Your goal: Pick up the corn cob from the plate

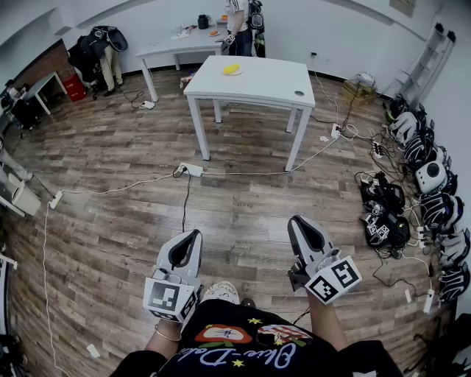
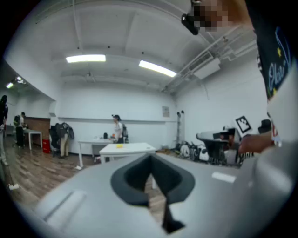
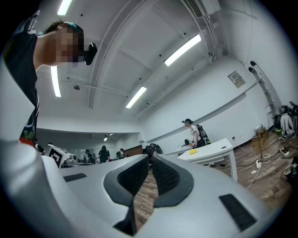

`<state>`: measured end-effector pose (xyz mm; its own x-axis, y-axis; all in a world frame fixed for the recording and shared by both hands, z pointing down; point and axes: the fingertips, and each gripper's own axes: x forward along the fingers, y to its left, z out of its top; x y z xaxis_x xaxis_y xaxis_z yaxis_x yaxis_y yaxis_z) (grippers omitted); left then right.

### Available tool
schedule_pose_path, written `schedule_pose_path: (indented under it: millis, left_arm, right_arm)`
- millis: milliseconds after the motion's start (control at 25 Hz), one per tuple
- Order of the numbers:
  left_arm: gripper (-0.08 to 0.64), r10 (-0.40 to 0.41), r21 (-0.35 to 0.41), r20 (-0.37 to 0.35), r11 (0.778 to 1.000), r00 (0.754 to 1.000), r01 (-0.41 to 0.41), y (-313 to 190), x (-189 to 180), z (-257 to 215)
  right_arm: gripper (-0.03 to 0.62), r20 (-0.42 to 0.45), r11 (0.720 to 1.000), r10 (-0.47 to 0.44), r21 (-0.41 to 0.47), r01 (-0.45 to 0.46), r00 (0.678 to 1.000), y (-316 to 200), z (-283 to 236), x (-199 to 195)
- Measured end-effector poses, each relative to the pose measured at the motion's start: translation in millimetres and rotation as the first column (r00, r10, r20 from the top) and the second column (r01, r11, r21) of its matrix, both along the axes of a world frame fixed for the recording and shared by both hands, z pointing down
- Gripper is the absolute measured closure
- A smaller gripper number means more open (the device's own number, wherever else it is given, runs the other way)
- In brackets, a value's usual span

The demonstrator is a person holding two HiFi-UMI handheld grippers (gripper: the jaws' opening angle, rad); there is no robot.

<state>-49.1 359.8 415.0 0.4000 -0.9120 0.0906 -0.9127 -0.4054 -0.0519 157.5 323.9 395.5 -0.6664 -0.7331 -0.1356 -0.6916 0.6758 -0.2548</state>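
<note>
The corn cob (image 1: 232, 68) is a small yellow shape on a plate on the white table (image 1: 257, 82), far across the room. It also shows as a yellow speck in the left gripper view (image 2: 120, 146) and the right gripper view (image 3: 192, 151). My left gripper (image 1: 193, 237) and right gripper (image 1: 298, 223) are held low near my body, pointing toward the table and well short of it. Both have their jaws together with nothing between them. The left gripper's (image 2: 150, 159) and the right gripper's (image 3: 151, 159) tips meet in their own views.
White cables and a power strip (image 1: 193, 169) lie on the wooden floor between me and the table. Headsets and gear (image 1: 423, 173) line the right wall. A person (image 1: 237, 22) stands at a second table (image 1: 180, 43) behind. Other people are at the far left.
</note>
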Motion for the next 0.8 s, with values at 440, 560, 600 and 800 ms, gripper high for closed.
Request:
schedule_pose_path:
  millis: [440, 560, 600, 800]
  left_arm:
    - [0.557, 0.016, -0.003, -0.032, 1.000, 0.999, -0.016, -141, -9, 8]
    - [0.557, 0.038, 0.028, -0.038, 0.999, 0.999, -0.037, -197, -15, 0]
    - [0.557, 0.048, 0.041, -0.044, 0.998, 0.998, -0.046, -218, -16, -5]
    - [0.557, 0.074, 0.083, -0.048, 0.994, 0.996, -0.070, -306, -35, -19]
  right_arm:
    - [0.574, -0.028, 0.999, 0.013, -0.031, -0.014, 1.000, -120, 11, -6]
    - [0.574, -0.034, 1.000, 0.029, -0.008, -0.030, 0.999, -165, 3, -11]
    - [0.574, -0.038, 0.999, 0.036, 0.000, -0.036, 0.999, -184, -2, -14]
    - [0.574, -0.034, 0.999, 0.048, 0.010, -0.048, 0.998, -274, -13, -39]
